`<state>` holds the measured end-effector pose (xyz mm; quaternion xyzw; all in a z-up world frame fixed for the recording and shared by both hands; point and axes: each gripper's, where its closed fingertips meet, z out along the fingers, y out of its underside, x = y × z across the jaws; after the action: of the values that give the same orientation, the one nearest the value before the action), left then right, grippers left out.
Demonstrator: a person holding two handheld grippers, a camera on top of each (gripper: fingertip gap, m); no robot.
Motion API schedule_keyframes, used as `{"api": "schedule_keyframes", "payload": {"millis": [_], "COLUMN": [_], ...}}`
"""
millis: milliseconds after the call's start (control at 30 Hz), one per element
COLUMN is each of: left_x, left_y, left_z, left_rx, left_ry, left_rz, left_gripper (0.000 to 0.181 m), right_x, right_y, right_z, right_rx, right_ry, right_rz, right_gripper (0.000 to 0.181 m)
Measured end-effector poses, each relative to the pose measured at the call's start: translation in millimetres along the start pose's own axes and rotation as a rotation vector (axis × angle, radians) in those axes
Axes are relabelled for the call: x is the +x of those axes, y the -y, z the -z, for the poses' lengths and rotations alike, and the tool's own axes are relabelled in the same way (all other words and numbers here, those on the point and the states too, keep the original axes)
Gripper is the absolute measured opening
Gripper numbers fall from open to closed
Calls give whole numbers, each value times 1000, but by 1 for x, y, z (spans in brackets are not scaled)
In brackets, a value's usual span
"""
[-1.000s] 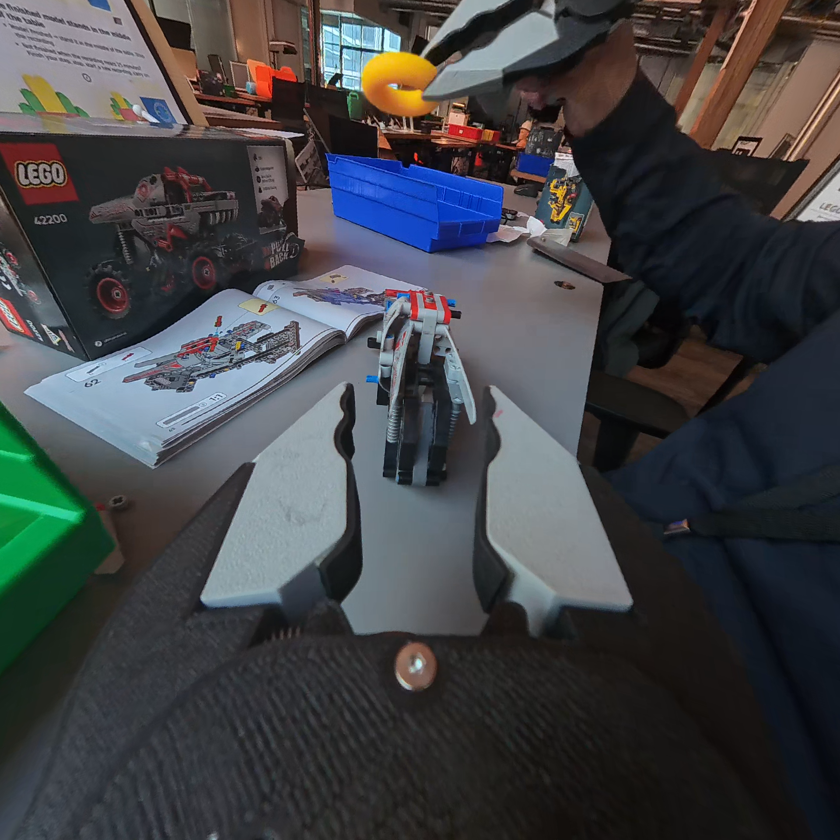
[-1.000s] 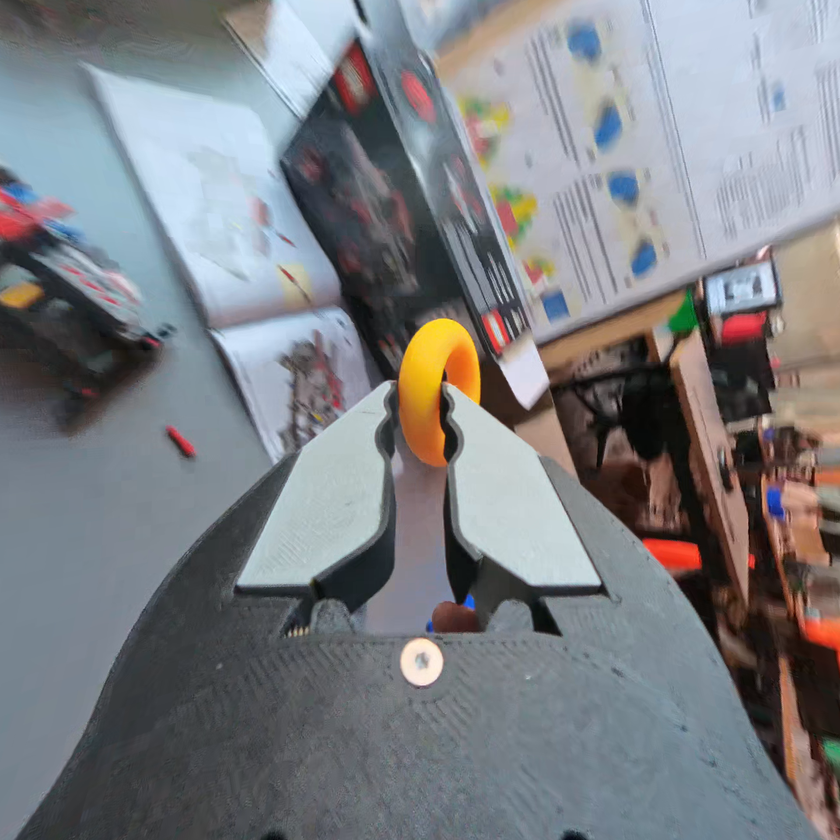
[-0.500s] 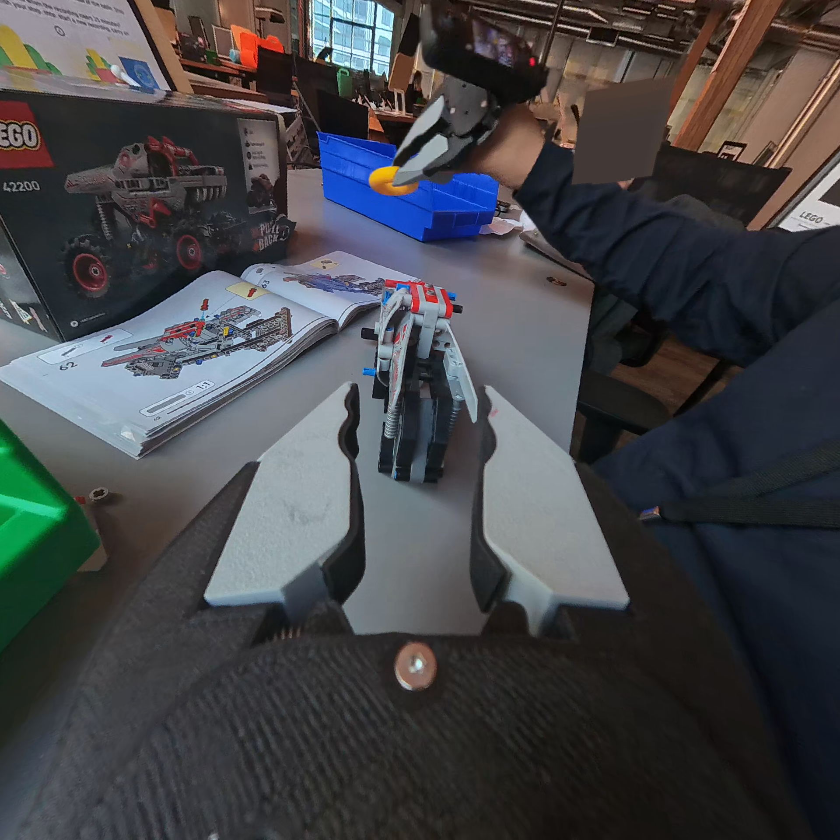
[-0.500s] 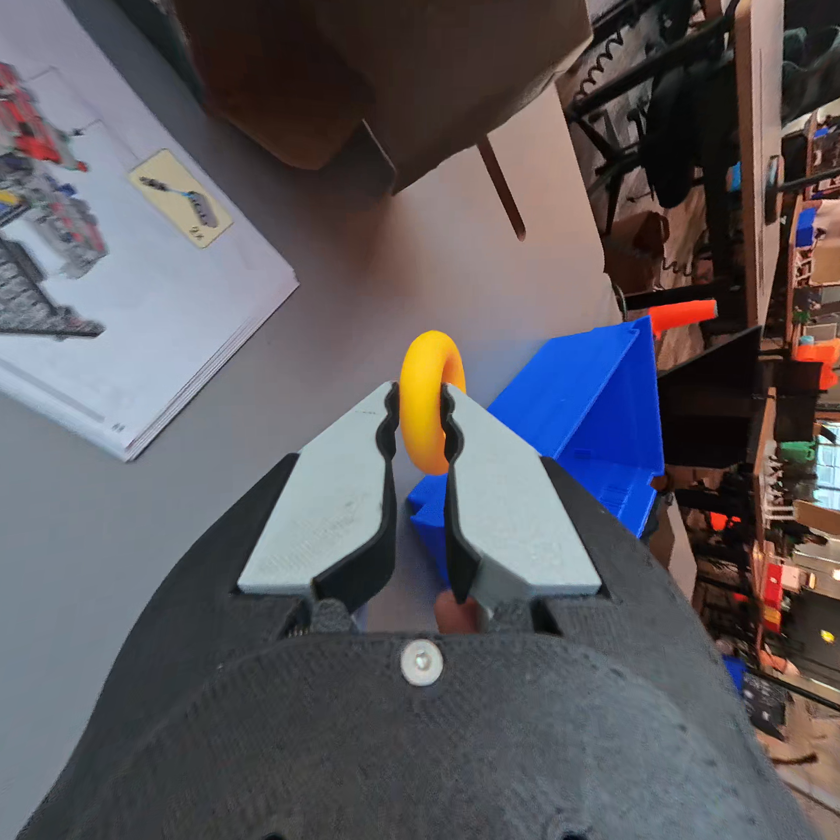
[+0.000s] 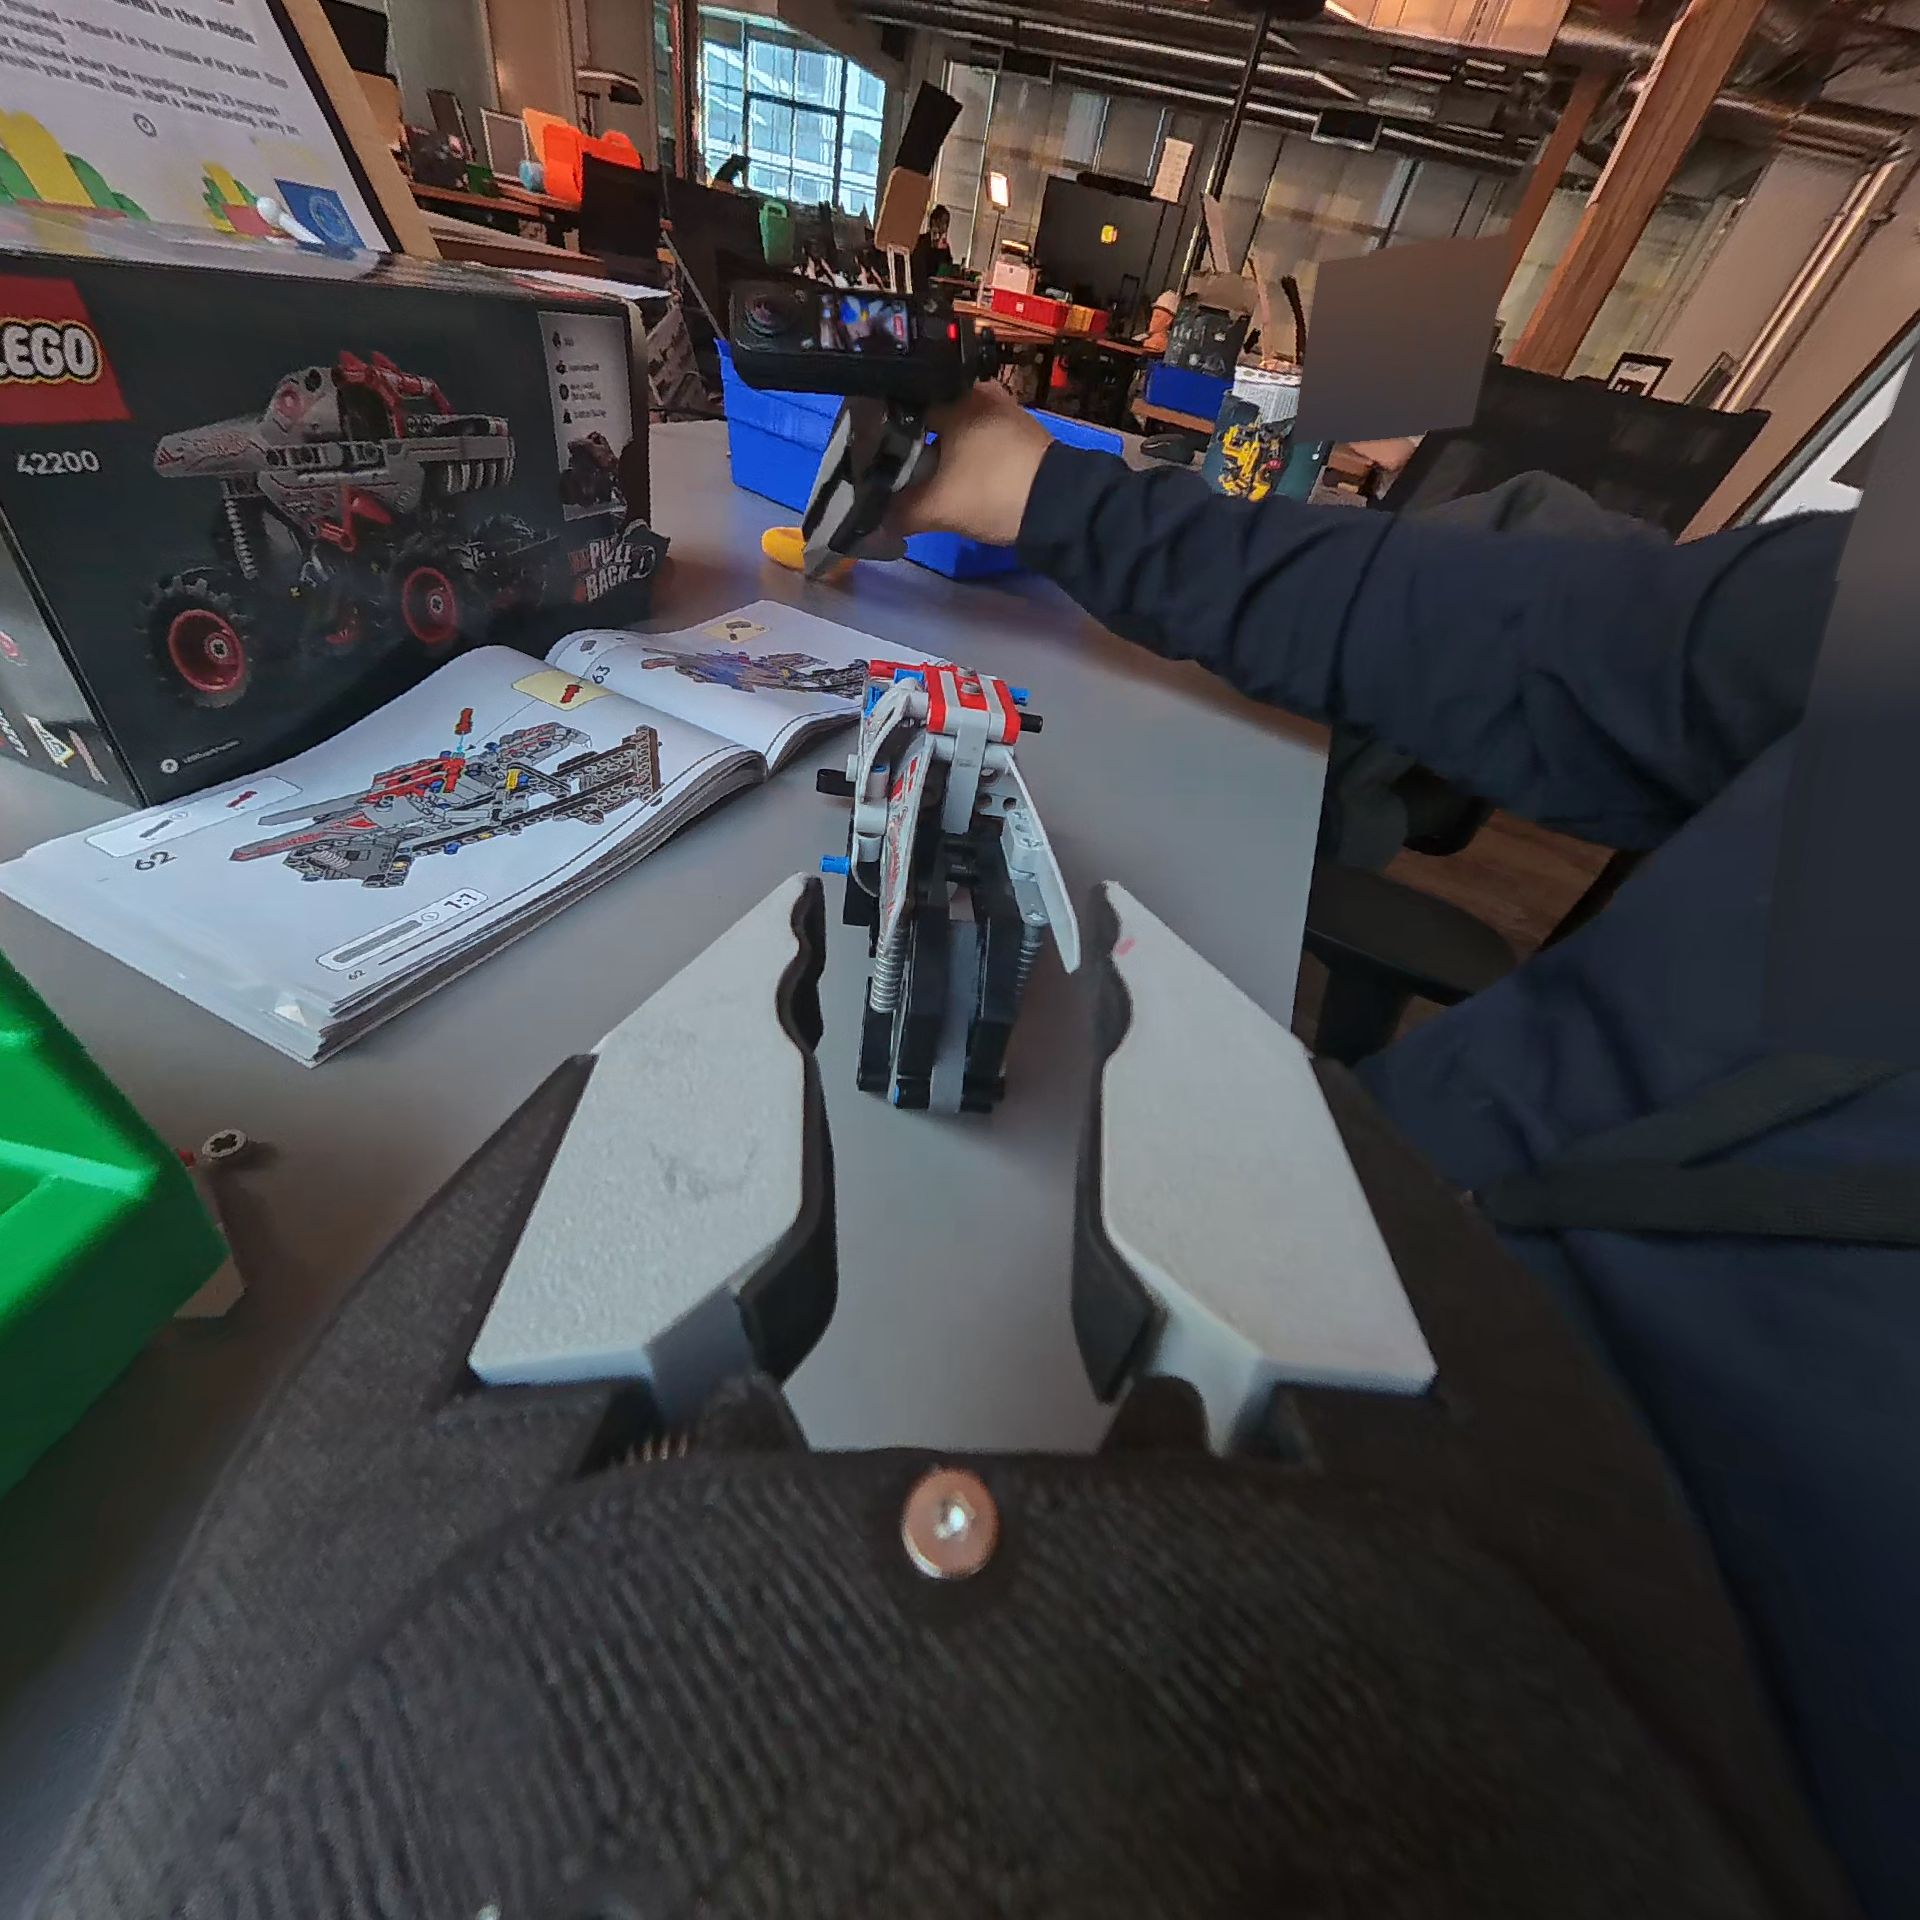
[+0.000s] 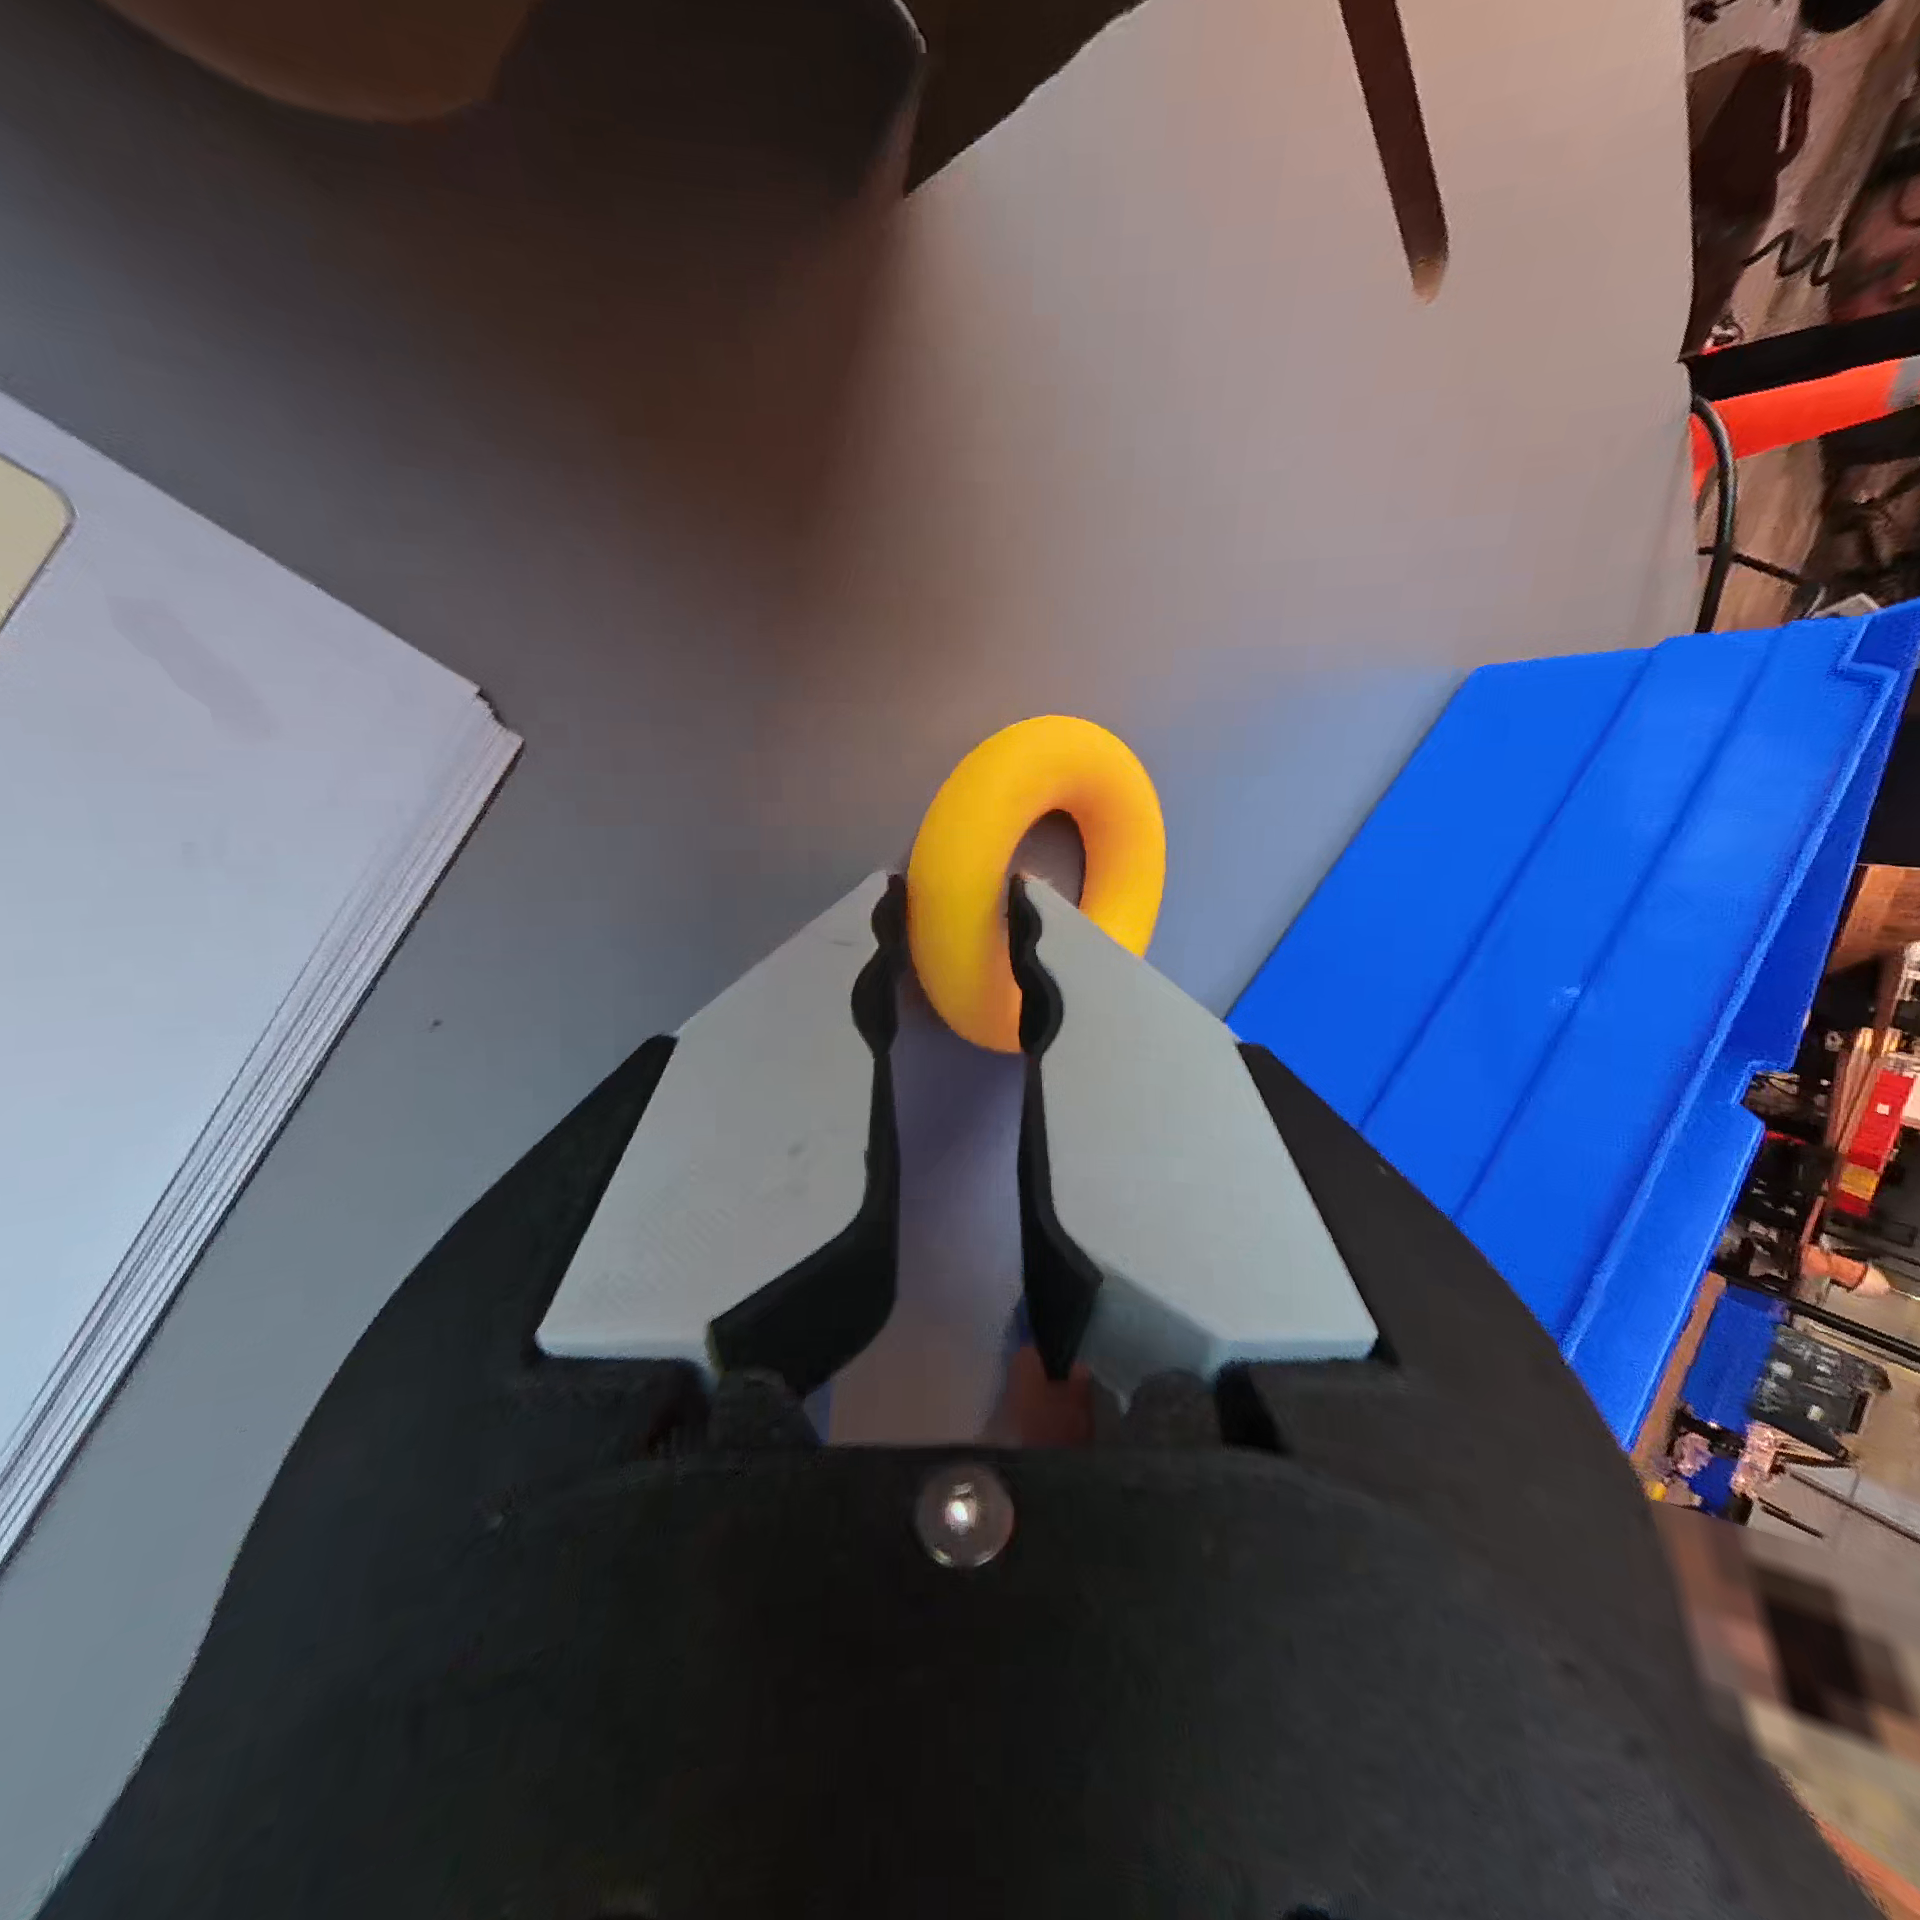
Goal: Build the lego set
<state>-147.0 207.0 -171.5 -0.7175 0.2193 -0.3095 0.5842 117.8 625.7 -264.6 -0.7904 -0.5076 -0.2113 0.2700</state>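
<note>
The right claw grips a yellow ring low over the surface beside the blue bin, so lower gently before releasing; the left claw gapes, empty, behind the upright model mid-surface.

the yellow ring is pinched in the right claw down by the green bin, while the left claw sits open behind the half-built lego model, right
Not quite. The bin next to the yellow ring is blue, not green: the right wrist view shows the blue bin just beside the right claw. The rest holds: the left claw sits open behind the half-built lego model.
</note>
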Motion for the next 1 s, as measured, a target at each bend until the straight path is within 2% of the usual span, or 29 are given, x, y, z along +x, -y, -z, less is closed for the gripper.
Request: {"api": "schedule_keyframes", "payload": {"millis": [67, 167, 267, 333, 500, 633, 700, 833, 933, 1000], "left_x": [0, -1, -1, -1, -3, -4, -4, -5, 3, 9], "left_y": [0, 0, 0, -1, 0, 4, 6, 10, 21, 22], "left_z": [0, 0, -1, -1, 0, 2, 2, 5, 12, 14], "left_rx": [-1, -3, -5, -7, -3, 31, 46, 79, 185, 209], "left_ry": [-6, -6, 2, 6, 22, 36, 35, 70, 65, 41], "left_rz": [11, 18, 12, 7, 1, -2, 7, -3, 20, 53], "left_gripper": [47, 47, 47, 47, 45, 43, 42, 40, 33, 31], "right_x": [-1, -2, -3, -13, -90, -153, -174, -208, -217, -218], "right_y": [0, 2, -2, -2, 12, 12, 10, 6, 7, 6], "right_z": [7, 26, 54, 78, 149, 190, 197, 190, 178, 169], "right_rx": [10, 65, 110, 184, 499, 668, 712, 737, 732, 695], "right_ry": [3, -16, -37, 5, 347, 642, 718, 761, 724, 721], "right_rz": [-4, 6, 6, -19, 30, 84, 132, 274, 334, 337], "right_gripper": [24, 22, 20, 19, 17, 16, 16, 17, 14, 17]}}
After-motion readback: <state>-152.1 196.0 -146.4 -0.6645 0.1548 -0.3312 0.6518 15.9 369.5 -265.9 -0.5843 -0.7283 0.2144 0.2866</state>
